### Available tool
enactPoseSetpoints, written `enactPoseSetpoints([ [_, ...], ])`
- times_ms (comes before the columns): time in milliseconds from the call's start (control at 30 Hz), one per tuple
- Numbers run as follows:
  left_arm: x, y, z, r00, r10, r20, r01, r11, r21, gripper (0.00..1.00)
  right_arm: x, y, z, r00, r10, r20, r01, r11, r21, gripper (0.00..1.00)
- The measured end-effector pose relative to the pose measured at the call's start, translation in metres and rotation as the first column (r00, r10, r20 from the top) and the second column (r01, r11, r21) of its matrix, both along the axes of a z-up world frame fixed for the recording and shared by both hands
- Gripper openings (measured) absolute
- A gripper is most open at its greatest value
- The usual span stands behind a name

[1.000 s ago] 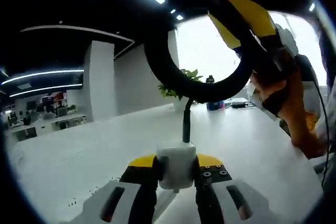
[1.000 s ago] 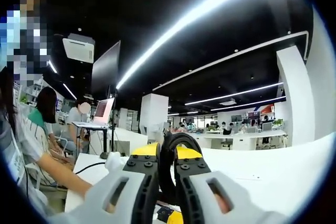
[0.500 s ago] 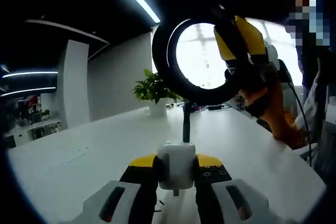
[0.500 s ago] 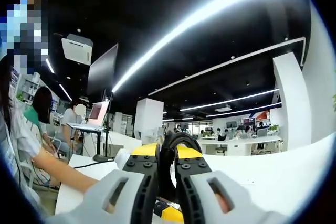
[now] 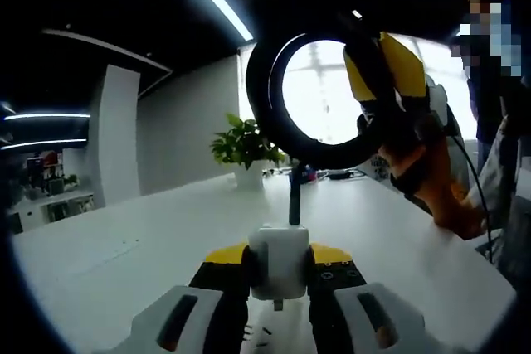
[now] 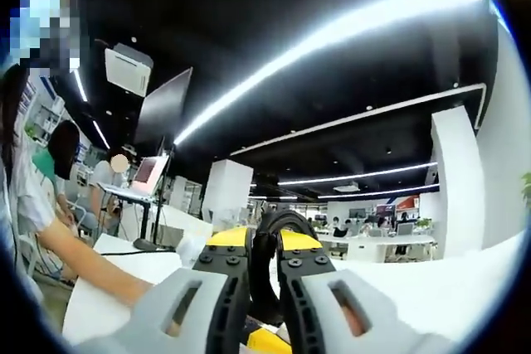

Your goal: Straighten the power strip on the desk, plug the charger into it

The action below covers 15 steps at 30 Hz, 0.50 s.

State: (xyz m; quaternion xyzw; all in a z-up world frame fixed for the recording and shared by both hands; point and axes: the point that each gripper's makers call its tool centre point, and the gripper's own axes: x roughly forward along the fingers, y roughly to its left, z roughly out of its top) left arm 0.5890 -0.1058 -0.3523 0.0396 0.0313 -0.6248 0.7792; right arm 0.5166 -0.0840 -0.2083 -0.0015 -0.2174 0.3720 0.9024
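White desk (image 5: 124, 246) lies under your left gripper (image 5: 280, 264), clamped on the white charger (image 5: 279, 259); above it, your right gripper (image 6: 265, 261) pinches the looping black cable (image 5: 274, 126).

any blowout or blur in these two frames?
Left gripper view: the window behind the black cable loop is blown out white; the charger is sharp. Right gripper view: ceiling light strips glare and bend with fisheye; the left edge and far desks are soft.
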Motion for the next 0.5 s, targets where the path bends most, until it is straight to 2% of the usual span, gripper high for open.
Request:
enactPoseSetpoints([
  [67,0.004,0.002,0.000,1.000,0.003,-0.019,-0.003,1.000,-0.006,0.24,0.009,0.010,-0.002,0.996,0.059,-0.072,-0.058,0.998,0.014,0.08],
  [133,0.009,0.004,-0.001,0.999,0.007,-0.050,-0.008,1.000,-0.017,0.24,0.021,0.016,0.001,0.994,0.048,-0.097,-0.046,0.999,0.016,0.07],
  [267,0.014,0.009,0.000,0.997,0.014,-0.073,-0.016,0.999,-0.028,0.25,0.027,0.028,0.001,0.992,0.033,-0.118,-0.035,0.999,-0.017,0.07],
  [433,0.016,0.013,0.000,0.998,0.009,-0.068,-0.011,1.000,-0.016,0.25,0.027,0.035,-0.002,0.992,0.015,-0.122,-0.021,0.999,-0.048,0.07],
  [500,0.015,0.014,-0.002,0.997,0.000,-0.071,-0.001,1.000,-0.011,0.25,0.029,0.035,-0.002,0.989,0.011,-0.146,-0.017,0.999,-0.040,0.07],
])
